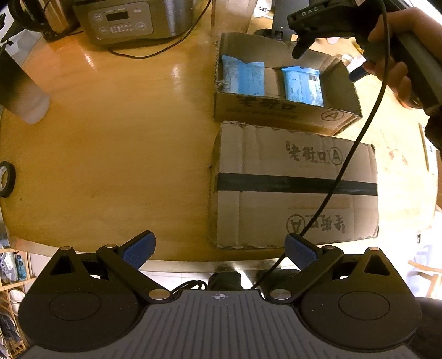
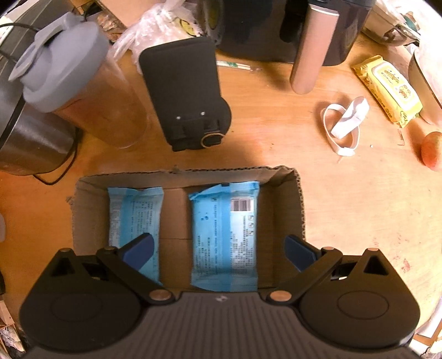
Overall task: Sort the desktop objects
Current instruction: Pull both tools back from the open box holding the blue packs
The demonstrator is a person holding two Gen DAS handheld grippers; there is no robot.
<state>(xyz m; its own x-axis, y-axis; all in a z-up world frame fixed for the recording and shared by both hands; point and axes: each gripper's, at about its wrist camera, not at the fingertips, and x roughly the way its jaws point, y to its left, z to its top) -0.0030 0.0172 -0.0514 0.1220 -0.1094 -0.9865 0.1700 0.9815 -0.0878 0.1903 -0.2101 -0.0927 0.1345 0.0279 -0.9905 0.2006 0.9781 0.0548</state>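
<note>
Blue packets (image 2: 225, 237) lie lengthwise, side-by-side, in cardboard box (image 2: 299, 198).

Black tongs (image 1: 219, 250), blue ribbed pads (image 1: 139, 248)

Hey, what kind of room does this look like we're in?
Probably a home kitchen or dining area: a wooden table carries a rice cooker, a shaker bottle and a pack of wet wipes, with a shoe rack beside it.

Left blue packet (image 2: 134, 221) partly behind gripper finger, orange fruit (image 2: 431, 152) cut off
</note>
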